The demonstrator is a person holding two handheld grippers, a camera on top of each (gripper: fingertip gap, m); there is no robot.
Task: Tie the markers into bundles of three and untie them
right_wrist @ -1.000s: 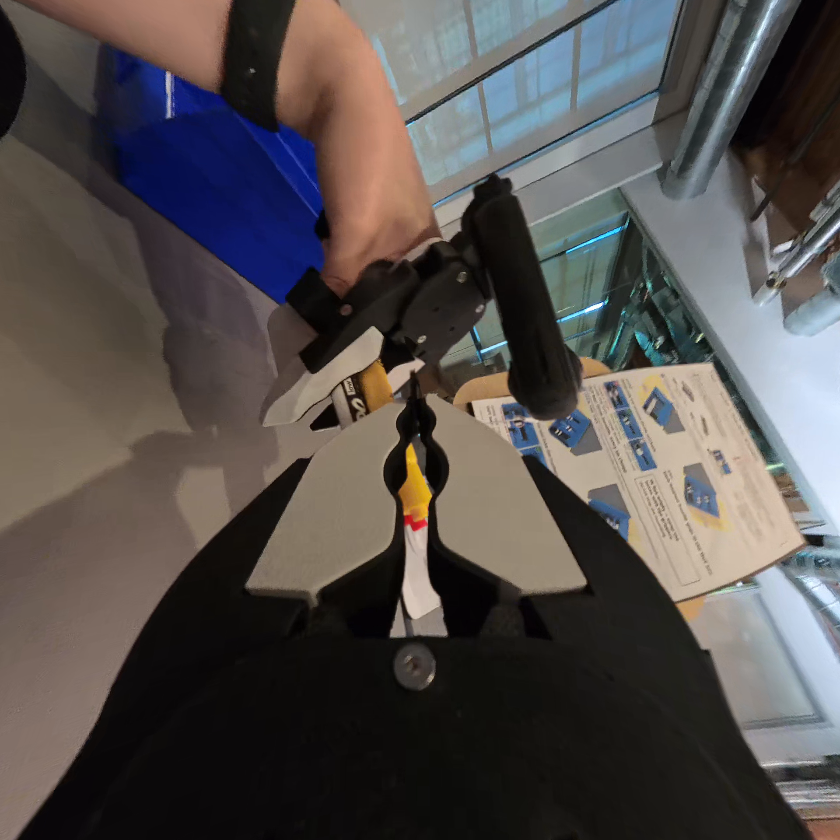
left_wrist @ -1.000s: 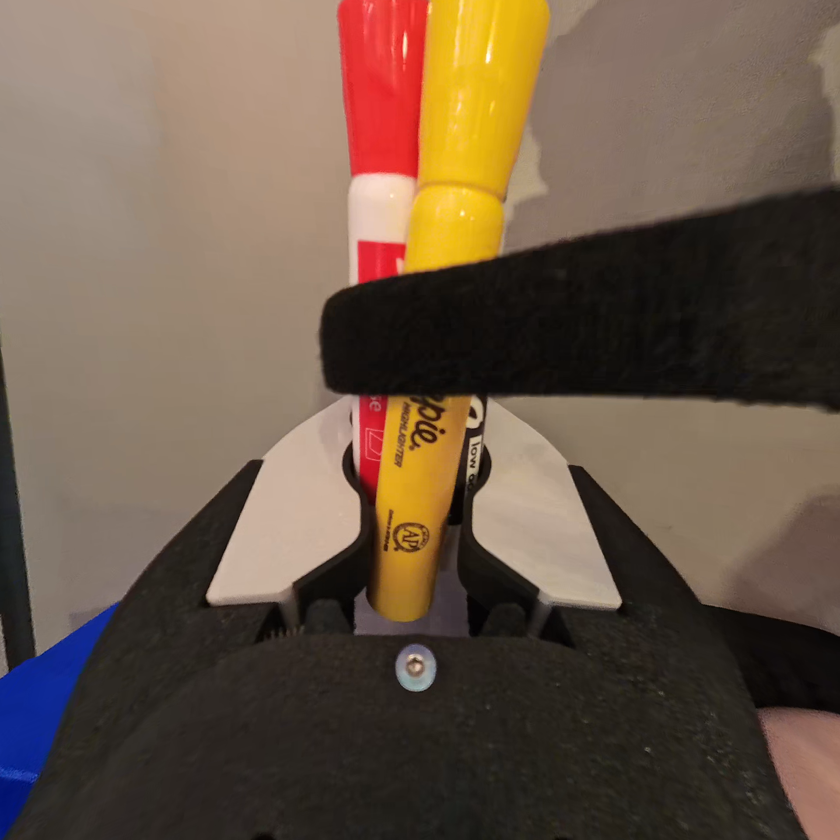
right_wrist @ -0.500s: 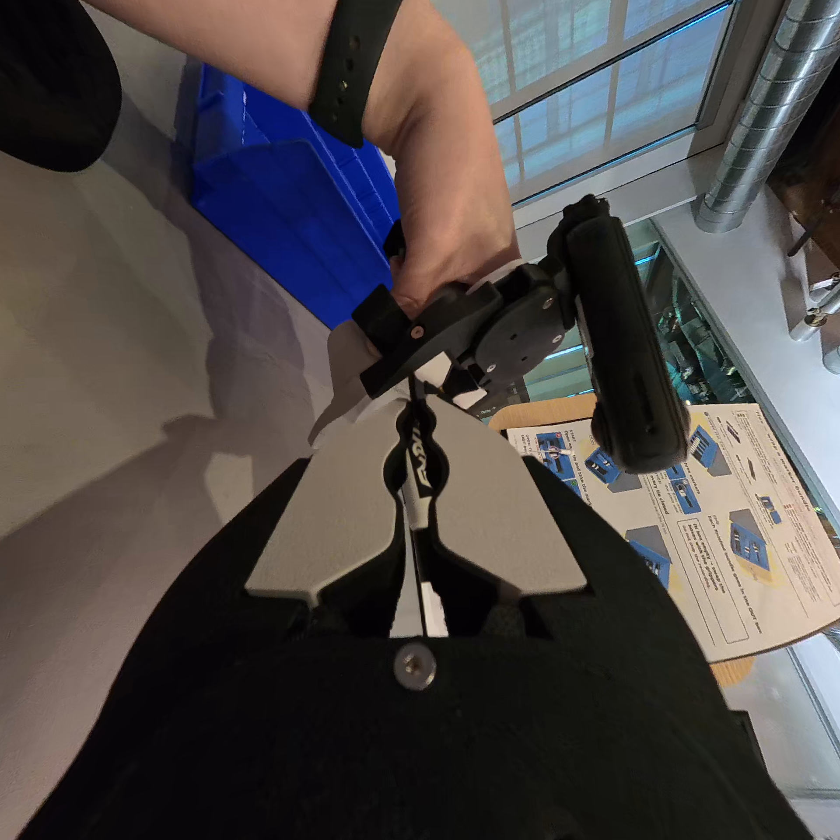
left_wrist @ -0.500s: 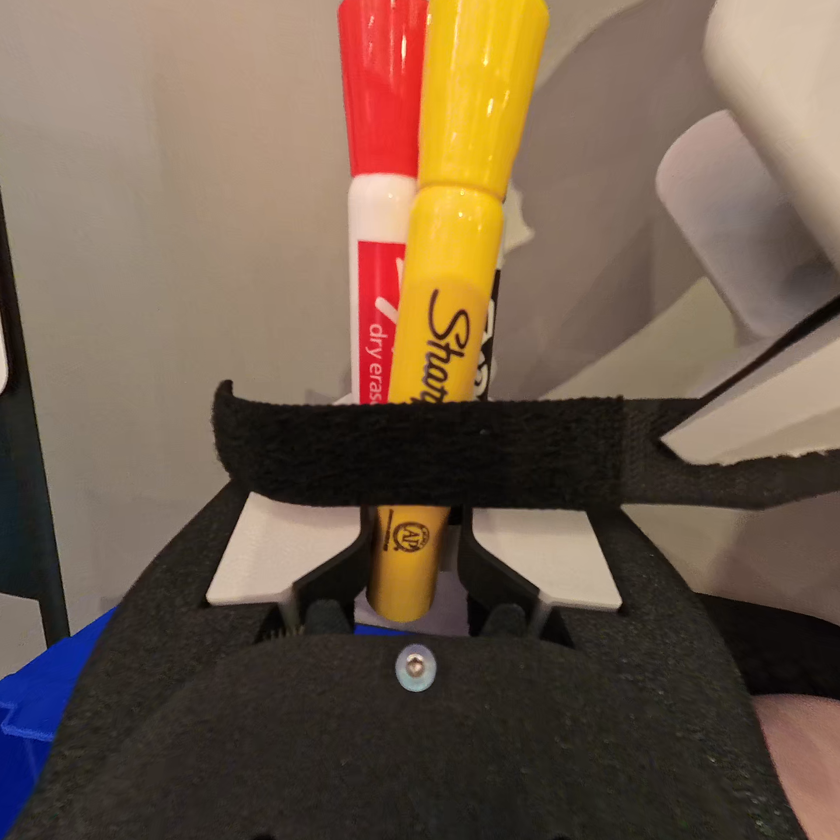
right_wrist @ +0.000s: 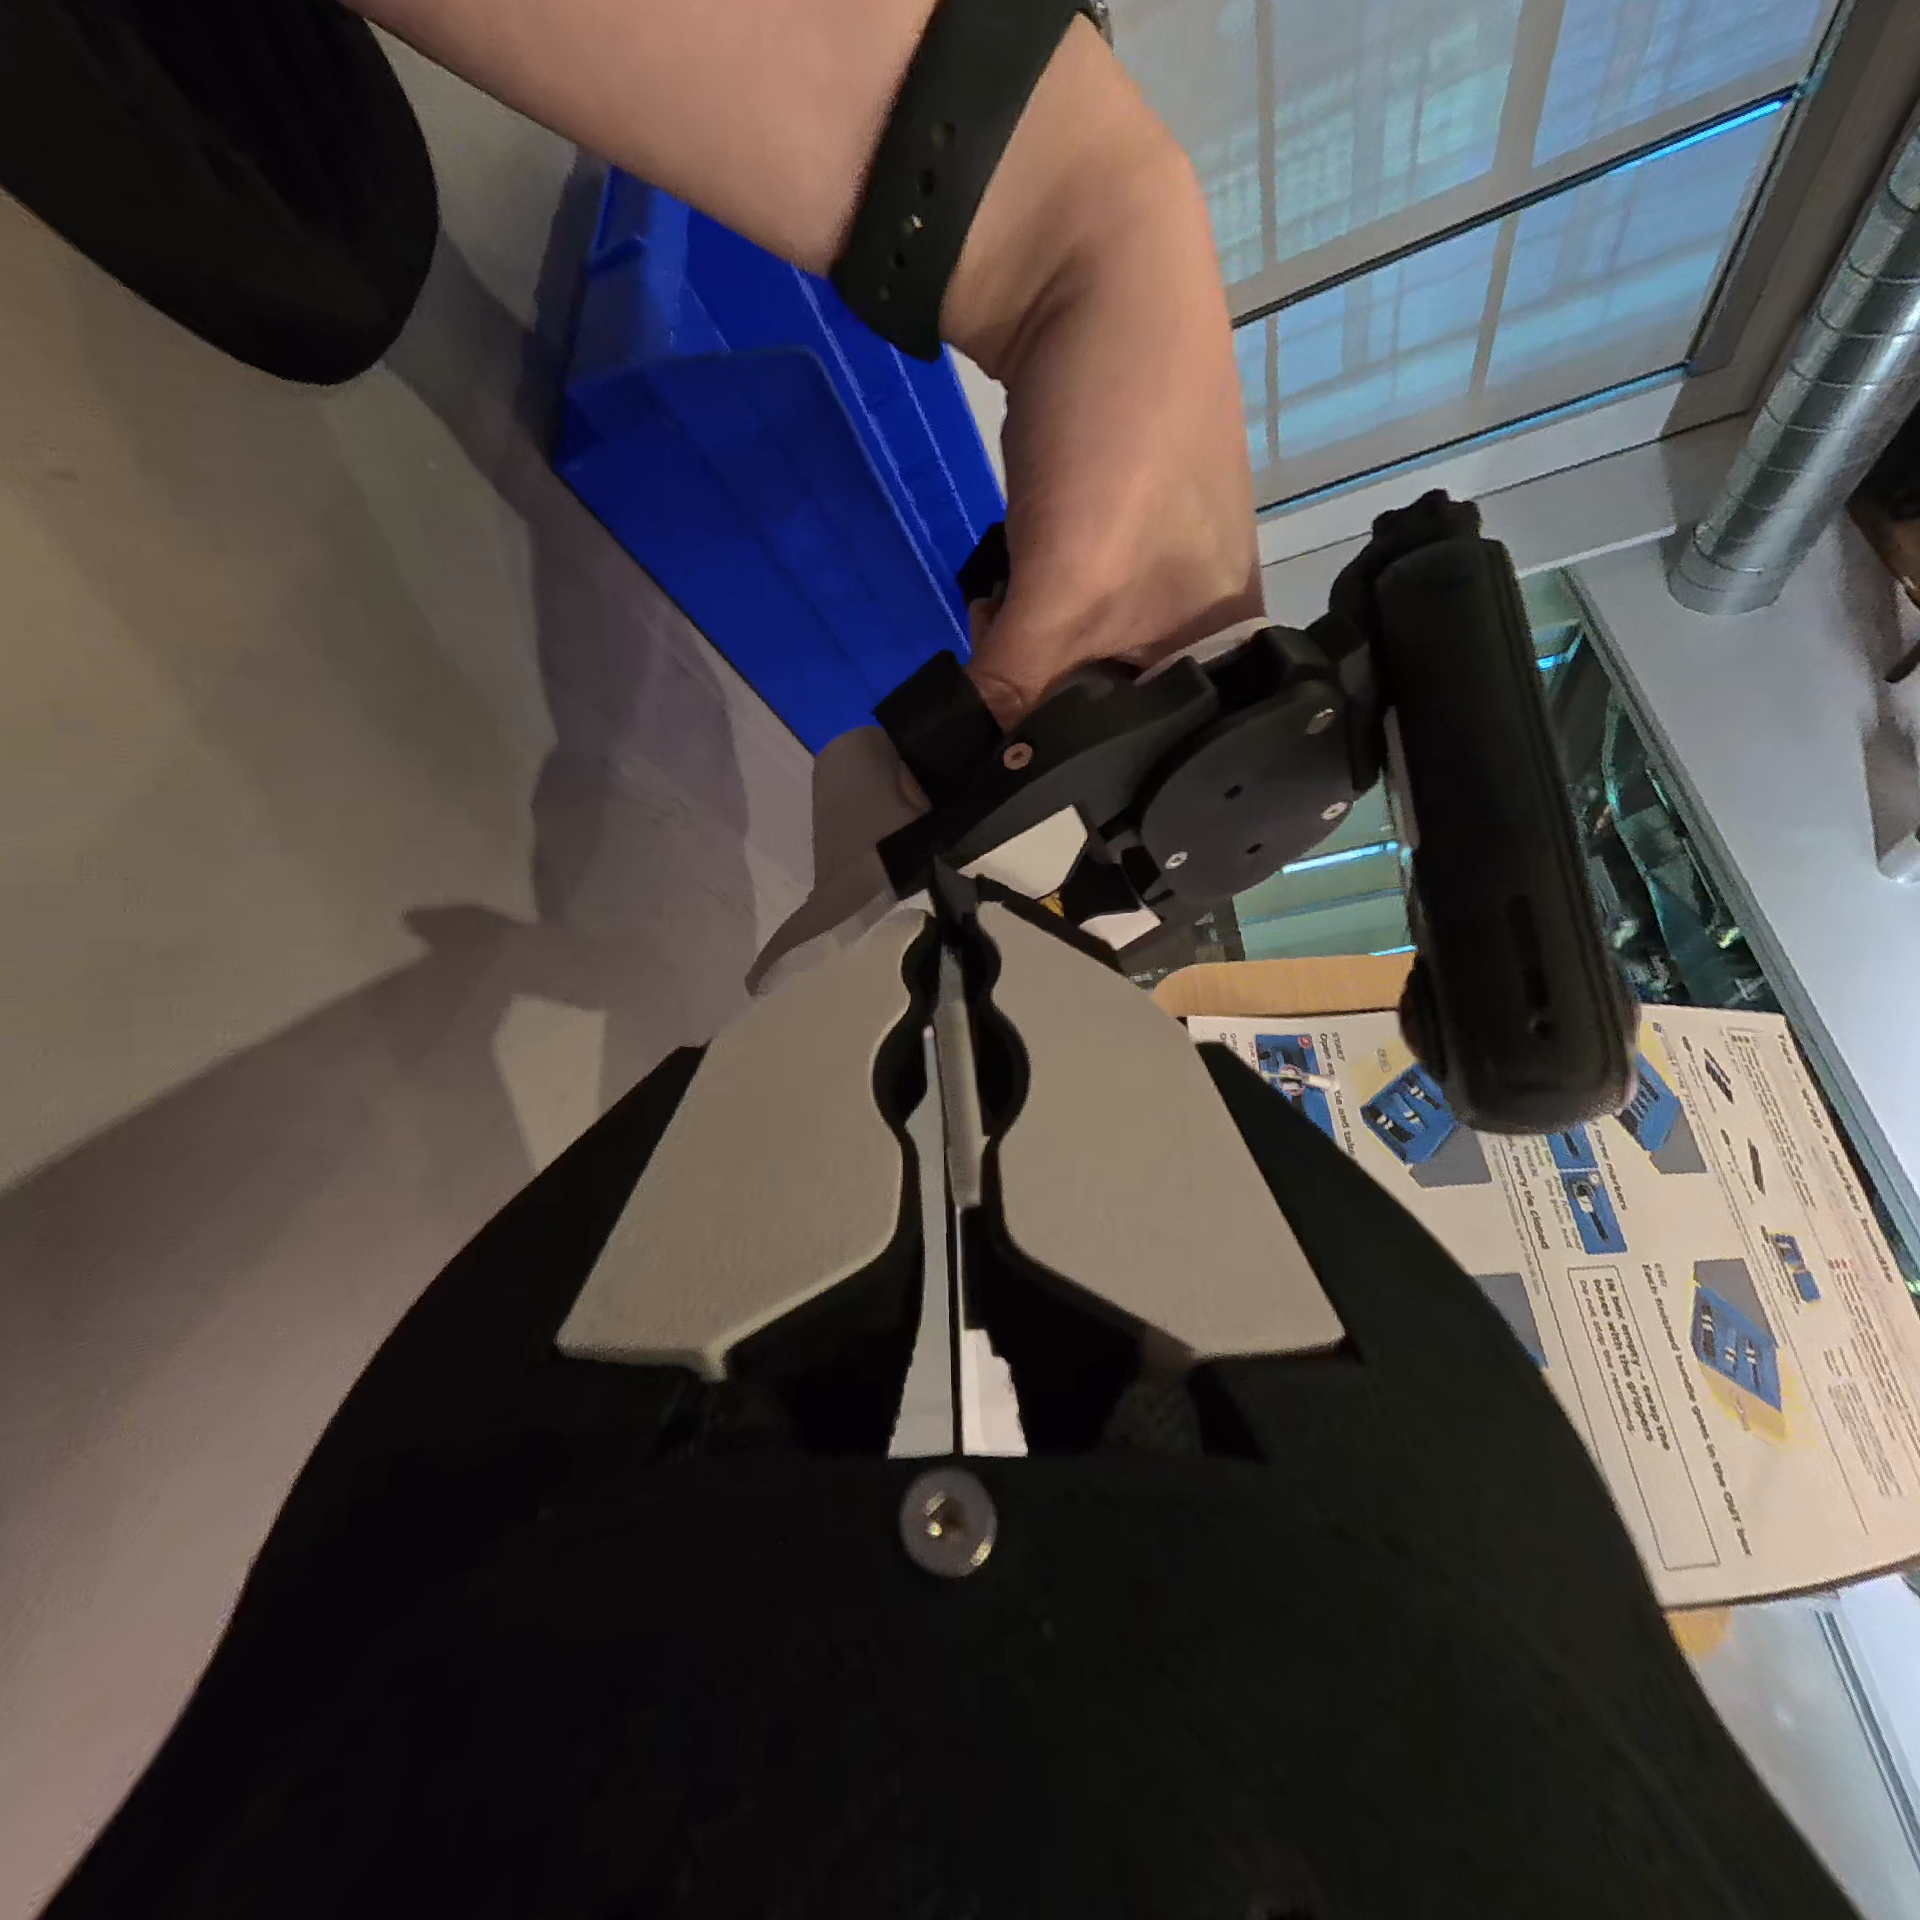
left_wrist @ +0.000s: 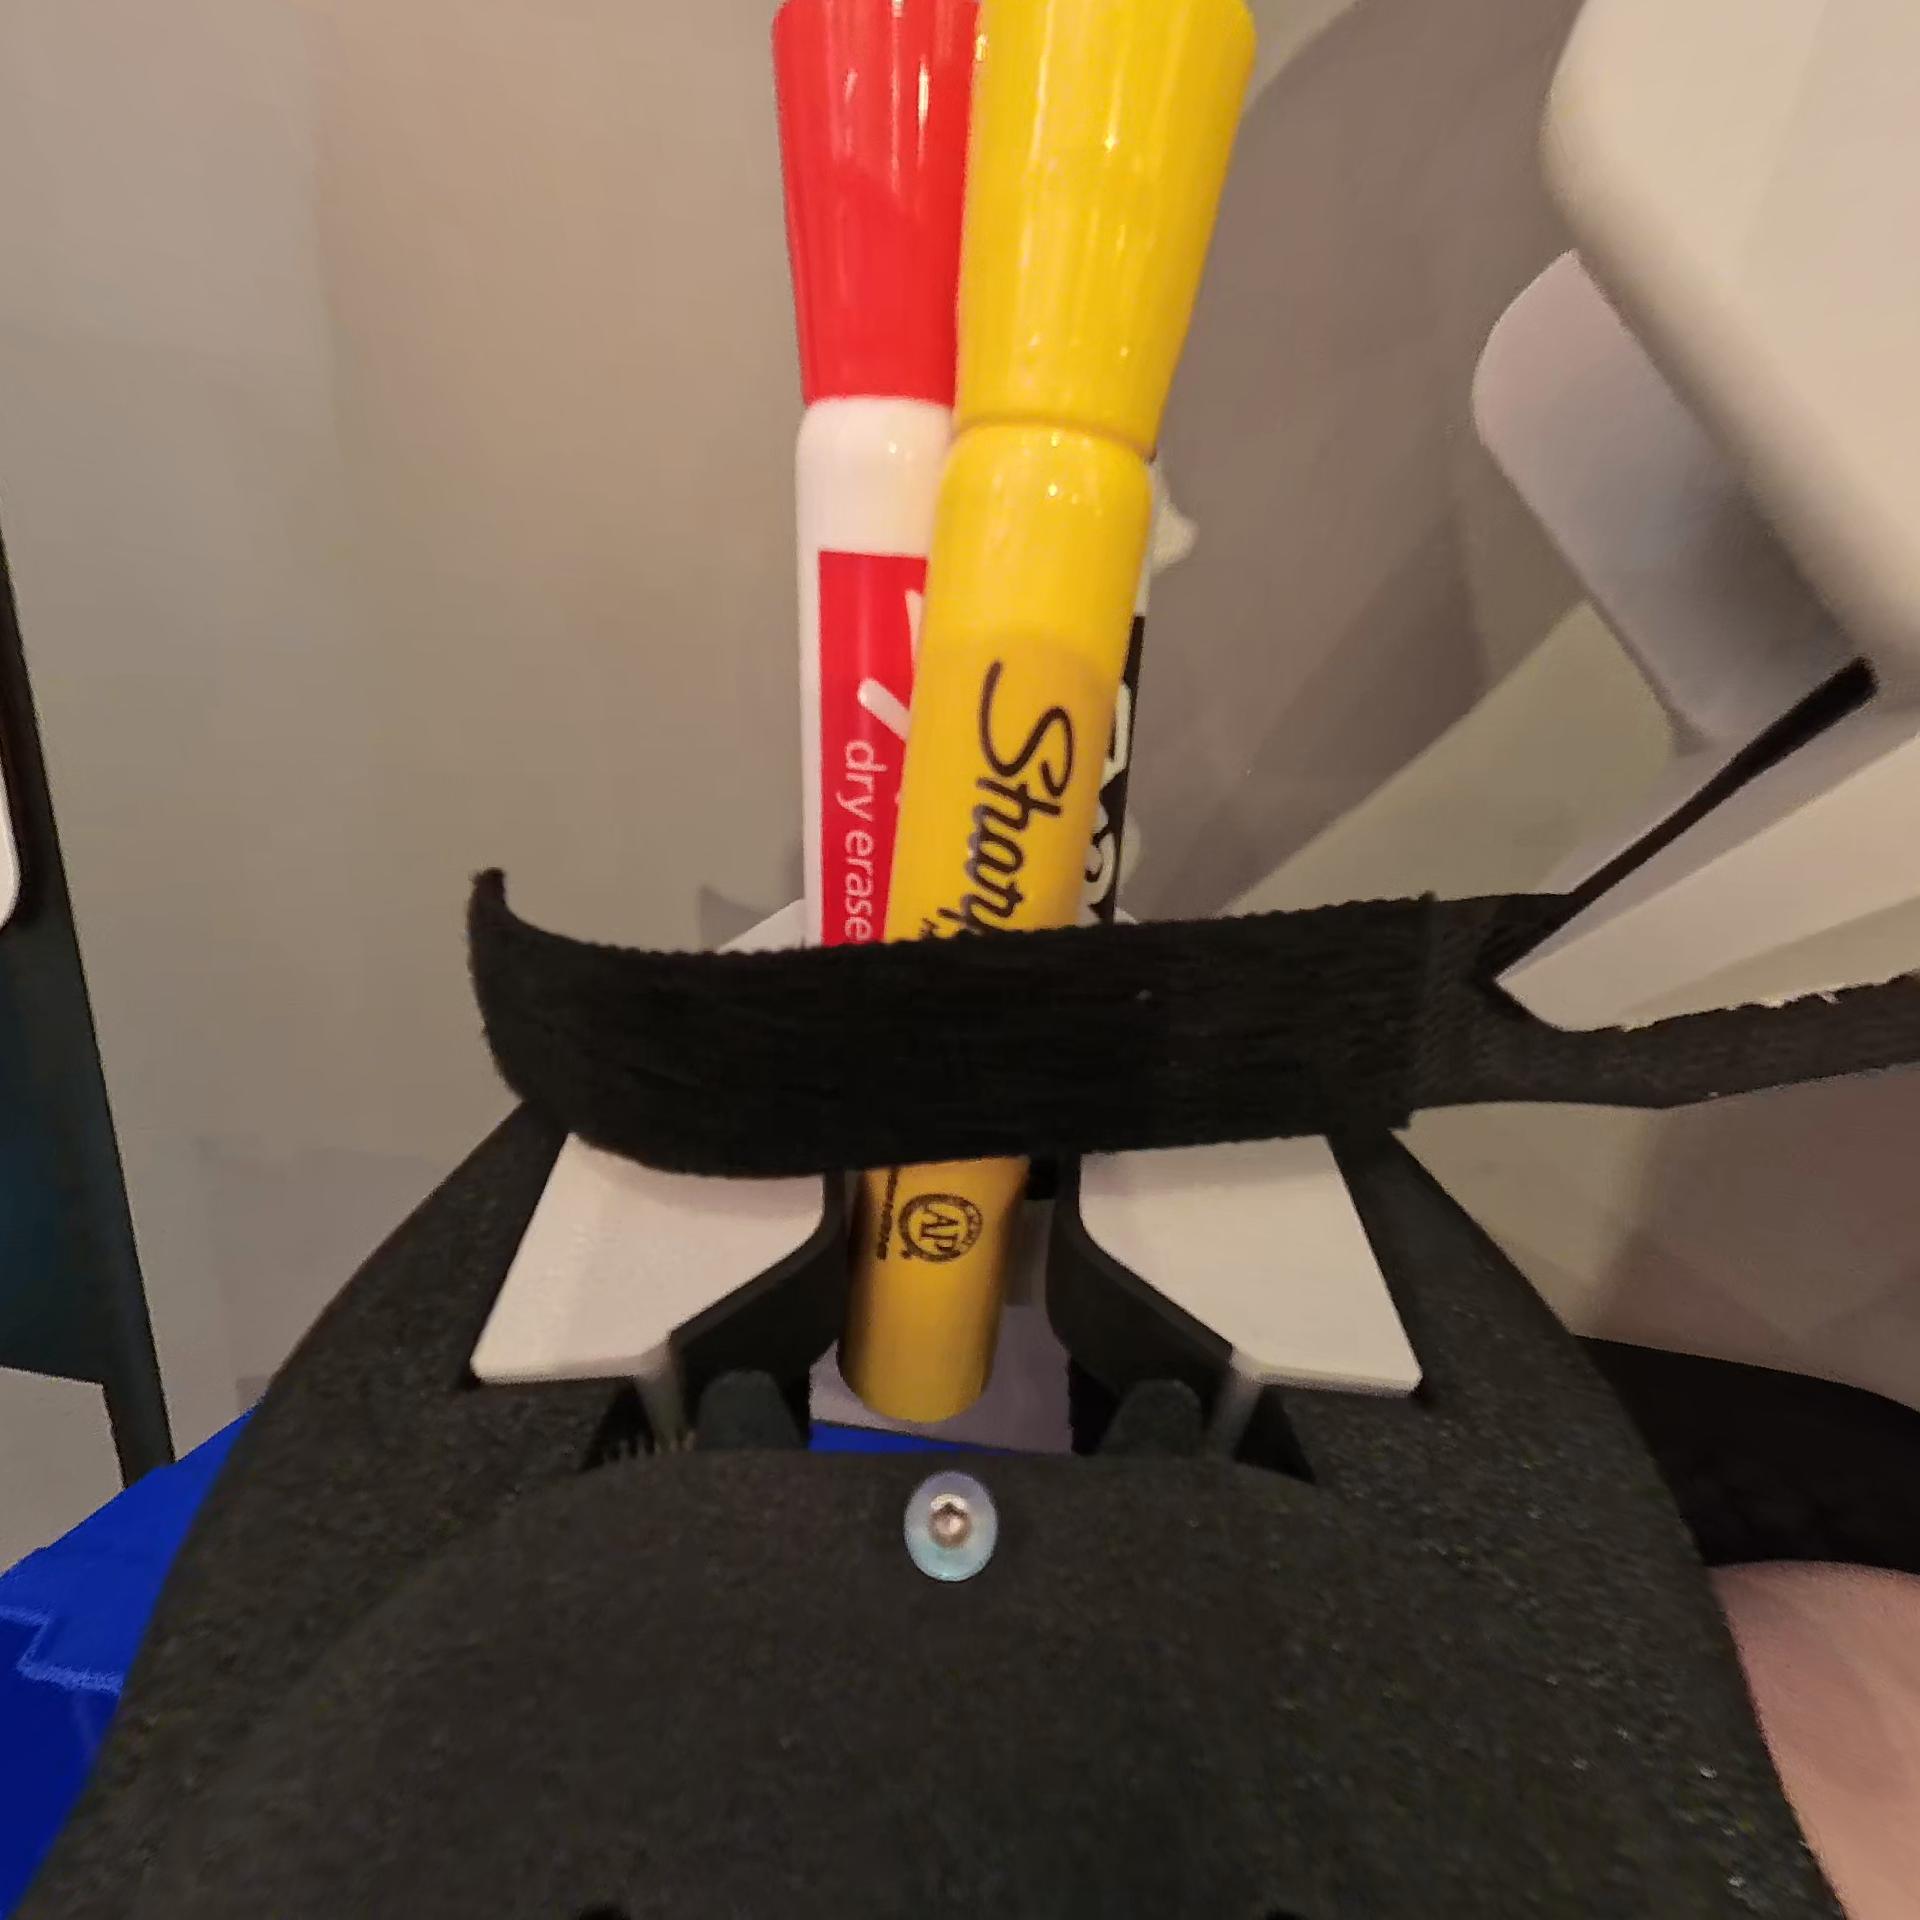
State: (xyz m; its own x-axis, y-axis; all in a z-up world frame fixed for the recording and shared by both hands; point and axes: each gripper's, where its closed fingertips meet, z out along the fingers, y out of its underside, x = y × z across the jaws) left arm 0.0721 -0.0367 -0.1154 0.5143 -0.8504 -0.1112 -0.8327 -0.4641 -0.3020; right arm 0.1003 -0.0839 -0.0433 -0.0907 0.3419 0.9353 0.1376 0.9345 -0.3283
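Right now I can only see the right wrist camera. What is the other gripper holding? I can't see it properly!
Observer: The left gripper is shut on three markers: a yellow marker in front, a red marker beside it, and a third marker mostly hidden behind them.
Operator: Where does my strap go?
Observer: The black strap lies across the front of the markers, just above the left gripper's fingers.
Operator: Is it stuck closed?
Observer: No. The strap's left end sticks out free, while the right gripper pinches the other end.
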